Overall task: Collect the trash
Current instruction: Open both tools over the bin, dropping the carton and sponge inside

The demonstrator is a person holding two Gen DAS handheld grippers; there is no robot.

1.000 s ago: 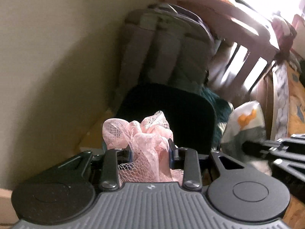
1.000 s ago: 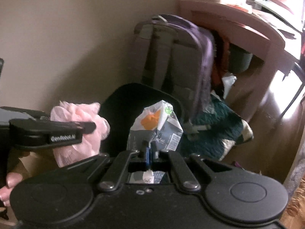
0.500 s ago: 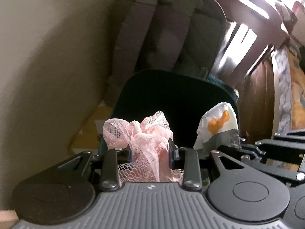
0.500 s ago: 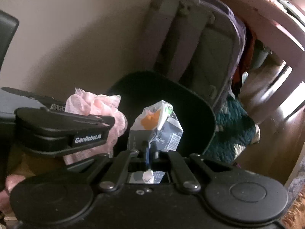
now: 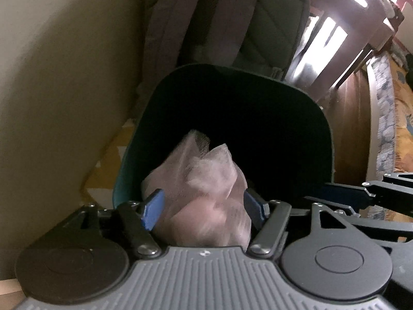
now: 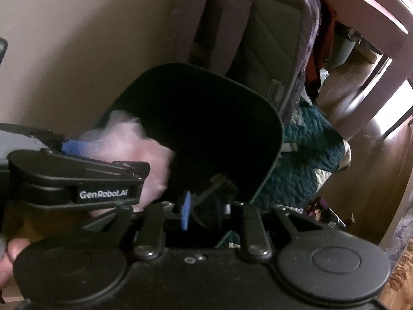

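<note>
left gripper point(image 5: 204, 206): jaws spread wide, blue pads point(image 5: 153, 208) on either side of pink mesh wad point(image 5: 204, 196); the wad sits between them, blurred, can't tell if the pads touch it
left gripper, right-wrist view point(image 6: 108, 155): seen side-on at frame left, "GenRobot.AI" label readable, pink blur in front of it over the bin's left rim
pink mesh wad: at the near edge of the bin mouth, bunched netting, upper tip against the dark interior; smeared in both views
right gripper point(image 6: 206, 208): jaws apart, one blue pad point(image 6: 185, 213) visible on the left finger, nothing clamped between the fingers
carton point(image 6: 215, 196): dark crumpled shape just ahead of the right gripper's fingers, inside the bin opening, too dark to read any print; contact with the fingers unclear
bin point(image 5: 320, 118): dark, rounded-square mouth, tilted toward both cameras; interior black
left hand pose: gripper points forward and down into the bin mouth, right gripper's linkage point(image 5: 361, 196) just beside it at frame right
right hand pose: gripper aimed into the bin's lower right part, close alongside the left one; a fingertip of the person point(image 6: 13, 252) shows at lower left edge
backpack point(image 6: 265, 33): grey, upright behind the bin against the wall point(image 6: 77, 38)
quilted cloth point(image 6: 309, 149): teal, on the floor right of the bin
</note>
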